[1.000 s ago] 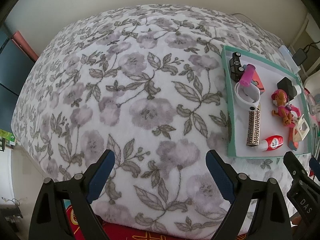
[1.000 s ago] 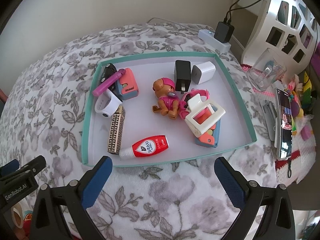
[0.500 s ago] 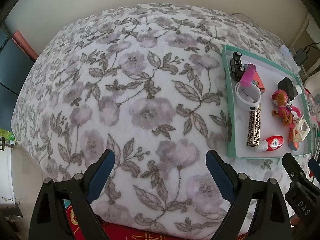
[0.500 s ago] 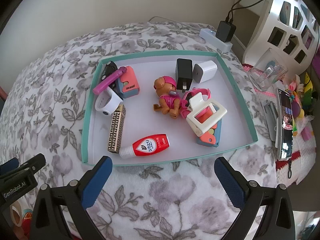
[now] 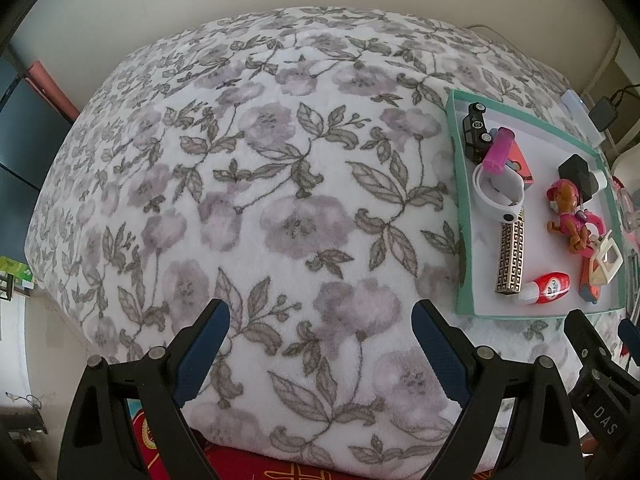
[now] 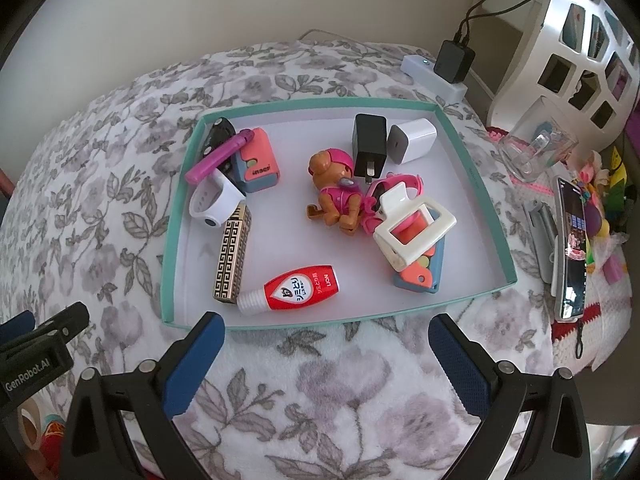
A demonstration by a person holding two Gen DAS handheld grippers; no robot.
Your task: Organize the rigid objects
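Floral blanket (image 5: pixel 280 200) covers the whole surface before you, with a plain pale wall behind it. Your left gripper (image 5: pixel 320 340) hangs over bare blanket, its jaws spread wide with nothing between them. Your right gripper (image 6: pixel 326 350) is also spread and empty, poised just outside the near edge of the teal-rimmed tray (image 6: pixel 476 176).

Everything to organize lies inside that tray. Along its left edge you have a black toy car (image 6: pixel 218 132), a purple tube (image 6: pixel 220 156) lying across a coral-and-blue sharpener (image 6: pixel 260 164), a white band (image 6: pixel 212 200), and a gold patterned case (image 6: pixel 232 256). A red bottle (image 6: pixel 300 288) lies near the front edge. Mid-tray sits a toy pup (image 6: pixel 336 192); a black charger (image 6: pixel 370 144) and a white charger (image 6: pixel 412 140) stand toward the far edge. A white hair claw (image 6: pixel 412 228) rests over a pink strap and a blue-and-coral piece near the right edge.
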